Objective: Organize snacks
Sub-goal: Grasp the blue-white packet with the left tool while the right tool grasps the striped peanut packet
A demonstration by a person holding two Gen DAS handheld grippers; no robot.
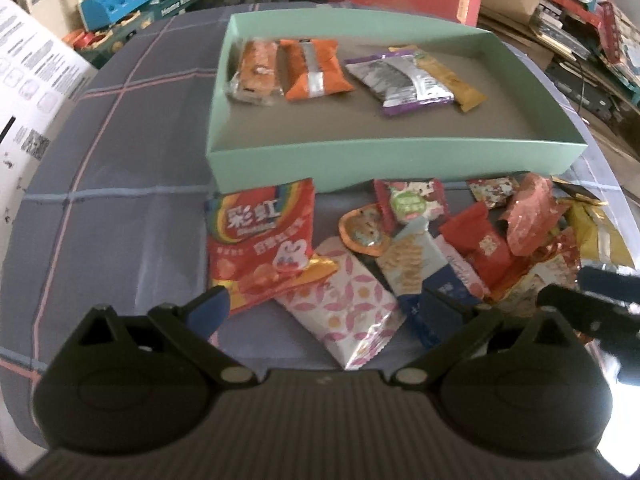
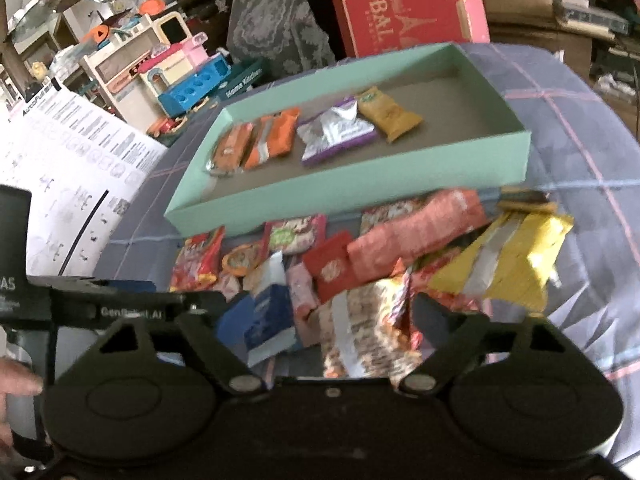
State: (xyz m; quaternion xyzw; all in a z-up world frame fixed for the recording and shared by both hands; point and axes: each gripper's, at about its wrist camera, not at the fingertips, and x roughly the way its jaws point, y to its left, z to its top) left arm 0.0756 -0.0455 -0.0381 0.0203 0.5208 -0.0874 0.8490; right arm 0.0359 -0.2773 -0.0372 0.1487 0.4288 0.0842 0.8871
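Shallow mint cardboard tray on plaid cloth, crinkly foil snack packets heaped before it, left claw and right claw both spread wide, empty, just above the heap

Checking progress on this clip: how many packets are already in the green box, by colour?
In the green box:
Orange packets: 2
Purple and silver packet: 1
Yellow packet: 1
Total: 4
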